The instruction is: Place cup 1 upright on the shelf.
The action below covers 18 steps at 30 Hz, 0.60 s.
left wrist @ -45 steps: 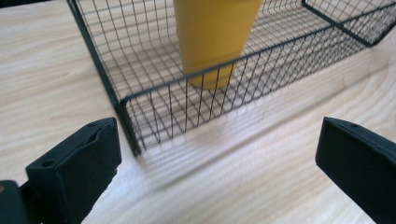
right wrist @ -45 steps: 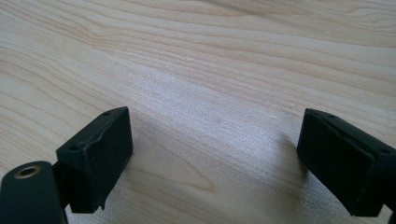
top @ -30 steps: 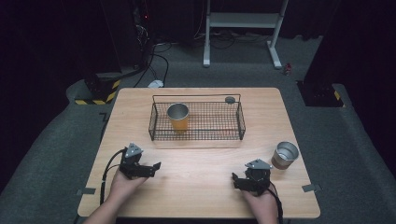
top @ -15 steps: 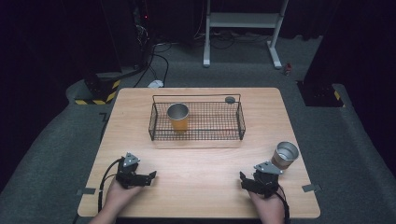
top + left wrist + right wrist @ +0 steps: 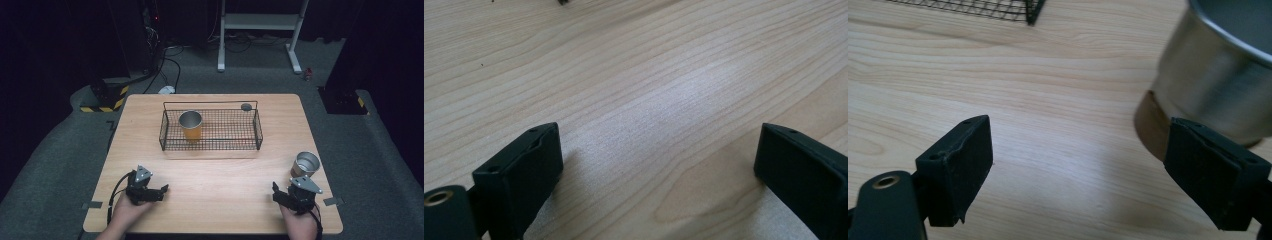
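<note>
Steel cup [image 5: 304, 164] is being seen standing upright on the table [image 5: 220, 175], near its right edge and well in front of the wire basket [image 5: 211, 129]. It is being approached from just behind by the right gripper [image 5: 281, 194], which is being held low over the near right part of the table. In the right gripper view the jaws are being held wide apart, with nothing between them but bare wood; the steel cup [image 5: 1218, 75] is being shown just ahead of the right-hand jaw, off to that side rather than inside the gap, and whether it is being touched cannot be told. A corner of the wire basket [image 5: 998, 7] is being caught at the top of that view.

Left gripper [image 5: 159, 191] is being held low over the near left part of the table, well apart from the steel cup. In the left gripper view its jaws are likewise being kept wide apart over bare wood grain, gripping nothing.

Farther out, an orange cup [image 5: 190, 125] is being seen upright inside the left part of the wire basket. A small dark round thing [image 5: 246, 106] is being noted at the basket's far right corner; what it is cannot be told.
</note>
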Each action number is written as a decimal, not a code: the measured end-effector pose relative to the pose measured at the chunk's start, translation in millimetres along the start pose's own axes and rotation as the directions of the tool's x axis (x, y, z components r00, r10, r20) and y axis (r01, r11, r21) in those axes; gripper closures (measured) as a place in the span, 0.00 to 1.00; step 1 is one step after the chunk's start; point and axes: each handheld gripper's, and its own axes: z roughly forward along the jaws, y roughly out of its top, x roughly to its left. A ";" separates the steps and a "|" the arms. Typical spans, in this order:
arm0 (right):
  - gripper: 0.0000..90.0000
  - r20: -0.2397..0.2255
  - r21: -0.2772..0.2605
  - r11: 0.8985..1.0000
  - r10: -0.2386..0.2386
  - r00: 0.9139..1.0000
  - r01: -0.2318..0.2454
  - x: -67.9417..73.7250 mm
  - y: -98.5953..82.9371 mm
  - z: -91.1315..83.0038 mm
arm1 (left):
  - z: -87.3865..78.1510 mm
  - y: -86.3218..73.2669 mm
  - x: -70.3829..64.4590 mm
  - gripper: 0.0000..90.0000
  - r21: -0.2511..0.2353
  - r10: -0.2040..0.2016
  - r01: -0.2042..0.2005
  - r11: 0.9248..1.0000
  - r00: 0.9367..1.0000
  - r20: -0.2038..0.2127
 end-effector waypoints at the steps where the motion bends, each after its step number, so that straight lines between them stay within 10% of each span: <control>1: 0.14 0.006 0.000 1.000 0.007 1.000 -0.007 -3.6 -1.1 -1.0 | 0.0 0.0 0.0 0.07 0.000 0.000 0.000 1.000 1.000 0.000; 18: 0.12 0.083 -0.012 0.995 0.101 0.991 -0.100 -44.8 1.5 -0.2 | 1.8 1.6 -1.4 0.06 0.000 0.015 -0.015 1.000 1.000 0.011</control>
